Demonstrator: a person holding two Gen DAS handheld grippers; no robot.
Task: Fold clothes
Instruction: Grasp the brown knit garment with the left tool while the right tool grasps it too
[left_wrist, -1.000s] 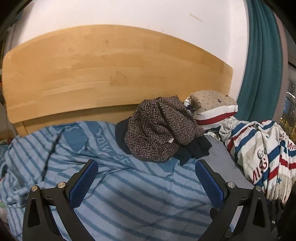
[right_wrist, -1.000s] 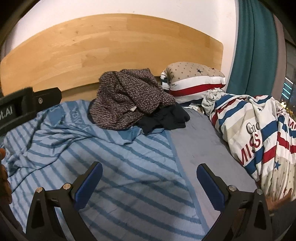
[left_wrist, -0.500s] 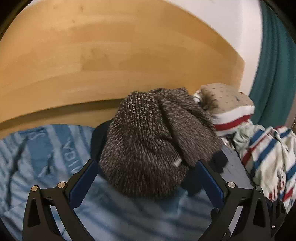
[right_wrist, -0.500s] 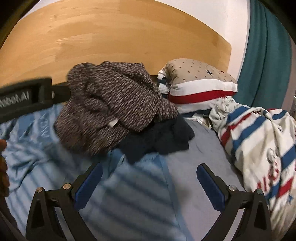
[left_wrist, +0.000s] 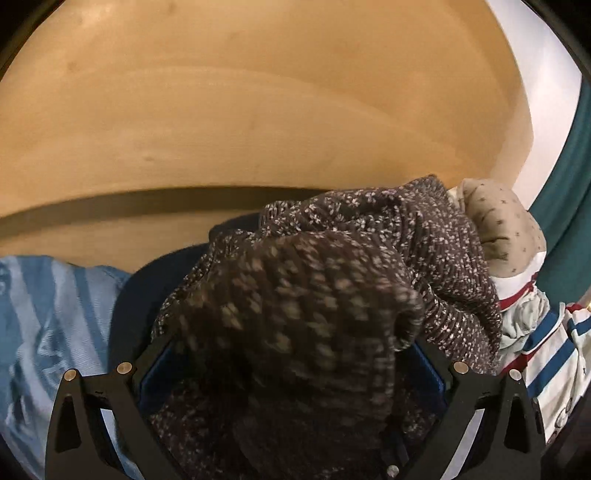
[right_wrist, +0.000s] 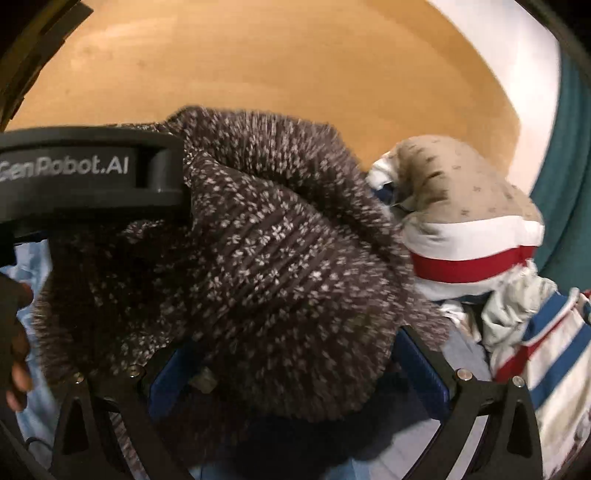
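Left wrist: 1 sweater (left_wrist: 332, 295), 1 pillow (left_wrist: 506, 236).

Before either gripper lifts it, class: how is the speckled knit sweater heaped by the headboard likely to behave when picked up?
The speckled knit sweater will probably hang floppy, since it already lies in a crumpled, sagging heap. Its thick ribbed knit suggests moderate weight and a texture the left gripper can likely hold without slipping. Some of the dark garment beneath it may drag along.
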